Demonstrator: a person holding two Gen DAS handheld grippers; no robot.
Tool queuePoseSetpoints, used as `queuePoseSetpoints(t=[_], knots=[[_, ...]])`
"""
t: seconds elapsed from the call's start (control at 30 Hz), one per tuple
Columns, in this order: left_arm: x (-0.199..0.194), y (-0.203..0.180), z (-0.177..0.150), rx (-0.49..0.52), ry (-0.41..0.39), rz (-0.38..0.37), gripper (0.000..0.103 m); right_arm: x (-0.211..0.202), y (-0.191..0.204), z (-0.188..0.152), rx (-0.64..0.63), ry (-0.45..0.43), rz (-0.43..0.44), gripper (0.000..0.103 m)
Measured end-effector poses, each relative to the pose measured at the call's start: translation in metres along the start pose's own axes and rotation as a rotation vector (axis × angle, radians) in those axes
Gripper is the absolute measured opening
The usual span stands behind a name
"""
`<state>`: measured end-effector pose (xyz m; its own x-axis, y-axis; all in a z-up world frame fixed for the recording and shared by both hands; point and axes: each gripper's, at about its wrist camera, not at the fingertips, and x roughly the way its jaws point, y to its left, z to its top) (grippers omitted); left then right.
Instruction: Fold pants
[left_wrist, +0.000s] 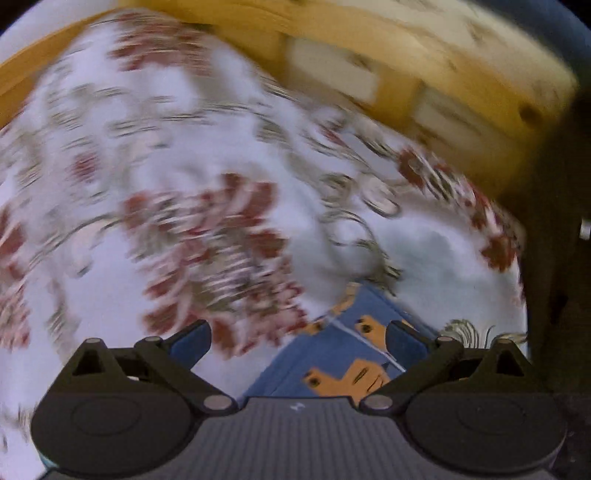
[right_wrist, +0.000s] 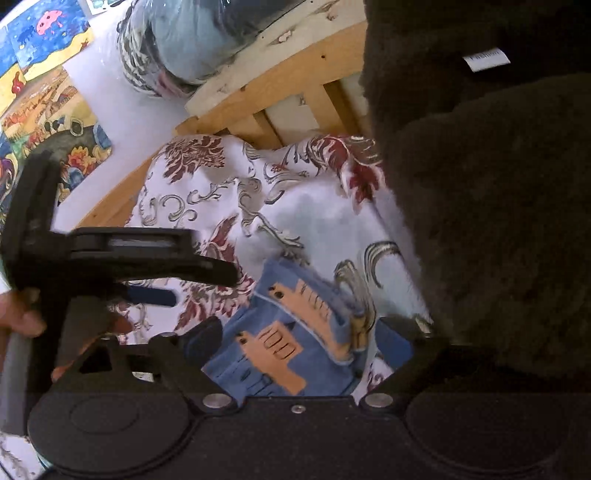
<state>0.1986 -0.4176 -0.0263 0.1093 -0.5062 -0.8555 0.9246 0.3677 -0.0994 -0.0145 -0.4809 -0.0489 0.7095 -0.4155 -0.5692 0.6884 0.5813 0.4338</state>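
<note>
Both wrist views close above floral bedspread (left_wrist: 155, 155), sharing blue pants (right_wrist: 288, 347)

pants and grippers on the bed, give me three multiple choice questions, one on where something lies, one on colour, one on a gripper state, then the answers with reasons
1. On what do the pants lie?
A. a floral bedsheet
B. a bare wooden floor
C. a glass table

2. What colour is the pants' cloth?
A. green with white stripes
B. blue with orange animal figures
C. plain black

3. How does the right gripper stand?
A. shut on the pants
B. shut on nothing
C. open, a finger on each side of the pants

Answers:
1 A: the white sheet with red flowers lies all round them.
2 B: orange figures show on blue cloth.
3 C: its fingers stand wide apart, with cloth between them.
</note>
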Motion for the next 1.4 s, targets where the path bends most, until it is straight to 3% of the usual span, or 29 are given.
queuePoseSetpoints(t=[0.13, 0.23, 0.37, 0.53, 0.6, 0.83, 1.07, 1.3, 1.4], knots=[[0.03, -0.02, 0.008, 0.142, 0.025, 0.028, 0.103, 0.009, -0.002, 0.001, -0.009, 0.022, -0.037, 0.068], [0.044, -0.024, 0.009, 0.187, 0.022, 0.025, 0.103, 0.014, -0.006, 0.002, 0.009, 0.029, -0.07, 0.056], [0.061, -0.027, 0.013, 0.201, 0.029, 0.027, 0.103, 0.02, -0.017, 0.003, 0.076, 0.043, -0.102, 0.036], [0.067, -0.025, 0.009, 0.192, 0.007, 0.008, 0.103, 0.025, -0.019, 0.003, 0.089, 0.051, -0.119, 0.028], [0.067, -0.024, 0.007, 0.178, -0.002, 0.005, 0.103, 0.026, -0.019, 0.002, 0.088, 0.052, -0.123, 0.017], [0.071, -0.02, 0.0, 0.147, -0.01, 0.017, 0.103, 0.024, -0.02, 0.002, 0.087, 0.044, -0.116, 0.014], [0.041, -0.009, 0.002, -0.001, 0.067, 0.033, 0.103, 0.024, -0.018, 0.002, 0.082, 0.038, -0.121, 0.018], [0.032, -0.003, 0.02, -0.258, 0.217, -0.144, 0.103, 0.02, -0.013, 0.001, 0.047, 0.021, -0.109, 0.013], [0.044, -0.009, 0.028, -0.316, 0.28, -0.134, 0.103, 0.015, -0.005, 0.0, -0.003, 0.012, -0.095, 0.013]])
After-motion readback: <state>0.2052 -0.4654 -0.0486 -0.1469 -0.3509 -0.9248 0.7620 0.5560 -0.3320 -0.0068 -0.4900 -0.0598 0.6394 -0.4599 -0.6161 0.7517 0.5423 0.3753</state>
